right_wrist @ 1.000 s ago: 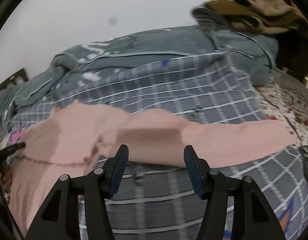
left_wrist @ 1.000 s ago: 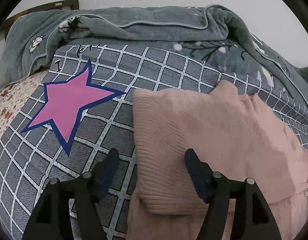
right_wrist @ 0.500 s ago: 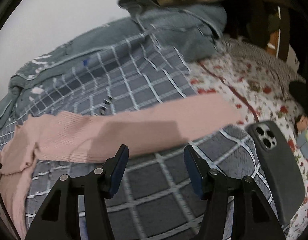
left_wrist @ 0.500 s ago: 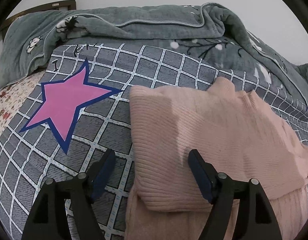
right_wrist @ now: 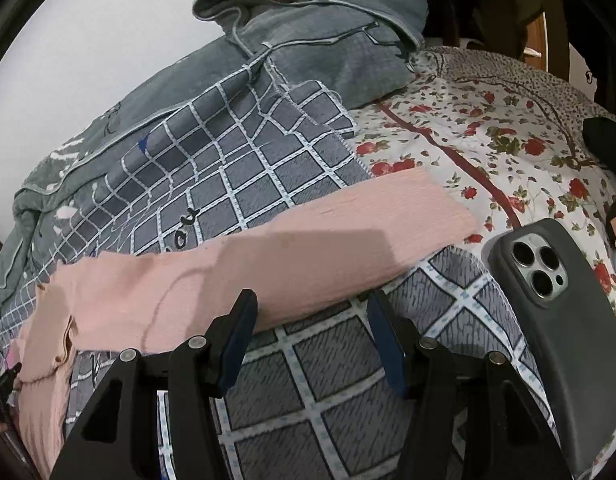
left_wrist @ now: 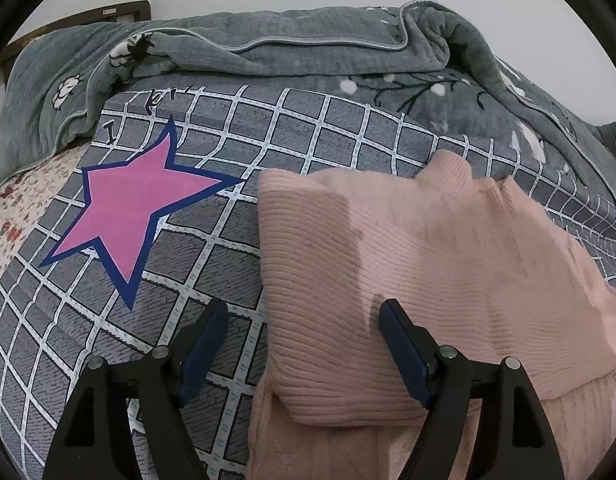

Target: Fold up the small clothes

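Observation:
A pink ribbed knit sweater [left_wrist: 427,272] lies on a grey checked blanket [left_wrist: 268,140]. Its left side is folded over the body. My left gripper [left_wrist: 304,336] is open and empty, over the folded left edge near the hem. In the right wrist view the sweater's right sleeve [right_wrist: 327,236] stretches out flat to the right, its cuff reaching the floral sheet. My right gripper [right_wrist: 311,320] is open and empty, just in front of the sleeve's near edge.
A pink star [left_wrist: 136,204] is printed on the blanket left of the sweater. A grey-green quilt [left_wrist: 308,52] is bunched along the back. A phone in a dark case [right_wrist: 555,320] lies right of my right gripper on the floral sheet [right_wrist: 487,128].
My right gripper has swung right along the sleeve toward its cuff, bringing the phone into view. My left gripper has drawn back slightly. Both stay open.

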The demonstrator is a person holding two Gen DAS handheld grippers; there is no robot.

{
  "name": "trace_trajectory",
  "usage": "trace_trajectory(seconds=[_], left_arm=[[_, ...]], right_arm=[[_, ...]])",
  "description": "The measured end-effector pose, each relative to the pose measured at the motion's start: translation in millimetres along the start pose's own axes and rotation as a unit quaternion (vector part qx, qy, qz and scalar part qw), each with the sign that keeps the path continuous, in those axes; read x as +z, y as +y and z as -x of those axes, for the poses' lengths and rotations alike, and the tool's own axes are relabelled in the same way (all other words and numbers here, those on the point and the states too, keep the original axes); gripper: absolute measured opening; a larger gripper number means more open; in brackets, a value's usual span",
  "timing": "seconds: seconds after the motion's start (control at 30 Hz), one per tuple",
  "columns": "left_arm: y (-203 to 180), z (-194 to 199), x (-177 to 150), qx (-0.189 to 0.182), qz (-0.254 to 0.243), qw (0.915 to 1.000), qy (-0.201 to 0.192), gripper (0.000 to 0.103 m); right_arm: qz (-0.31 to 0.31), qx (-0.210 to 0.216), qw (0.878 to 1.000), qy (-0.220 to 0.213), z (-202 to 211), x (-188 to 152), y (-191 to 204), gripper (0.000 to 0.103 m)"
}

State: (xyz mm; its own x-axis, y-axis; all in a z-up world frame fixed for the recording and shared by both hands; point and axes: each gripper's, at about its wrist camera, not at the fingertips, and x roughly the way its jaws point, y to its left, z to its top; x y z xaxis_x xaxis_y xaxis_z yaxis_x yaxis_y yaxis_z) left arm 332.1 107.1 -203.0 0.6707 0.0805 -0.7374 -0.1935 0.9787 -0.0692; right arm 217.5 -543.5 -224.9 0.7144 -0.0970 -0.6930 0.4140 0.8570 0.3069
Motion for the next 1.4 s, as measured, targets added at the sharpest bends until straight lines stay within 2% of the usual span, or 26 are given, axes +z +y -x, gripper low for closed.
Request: trace_trajectory(seconds=[0.27,0.53,0.7,0.97,1.4], left_arm=[[2.4,-1.4,0.3,-0.009,0.004,0.9999,0.003,0.078],[1.6,-1.5,0.1,-0.008,0.002,1.0,0.003,0.079],[1.7,-1.5,0.4,-0.009,0.003,1.0,0.003,0.079],[1.9,-1.6,1.0,-0.013,0.003,0.9999,0.004,0.079],[2.1,-1.5,1.1,-0.012,0.003,0.9999,0.004,0.08]], right_arm=[[0.013,-0.028,1.0,0.0,-6.0,0.4,6.0,0.057],[0.013,-0.032,0.999,-0.003,-7.6,1.1,5.3,0.056],[0.009,-0.043,0.999,-0.007,-8.4,2.6,4.5,0.048],[-0.024,-0.054,0.998,-0.018,-10.5,7.3,-6.0,0.027],[-0.007,-0.072,0.997,-0.028,-9.5,3.6,0.5,0.024]])
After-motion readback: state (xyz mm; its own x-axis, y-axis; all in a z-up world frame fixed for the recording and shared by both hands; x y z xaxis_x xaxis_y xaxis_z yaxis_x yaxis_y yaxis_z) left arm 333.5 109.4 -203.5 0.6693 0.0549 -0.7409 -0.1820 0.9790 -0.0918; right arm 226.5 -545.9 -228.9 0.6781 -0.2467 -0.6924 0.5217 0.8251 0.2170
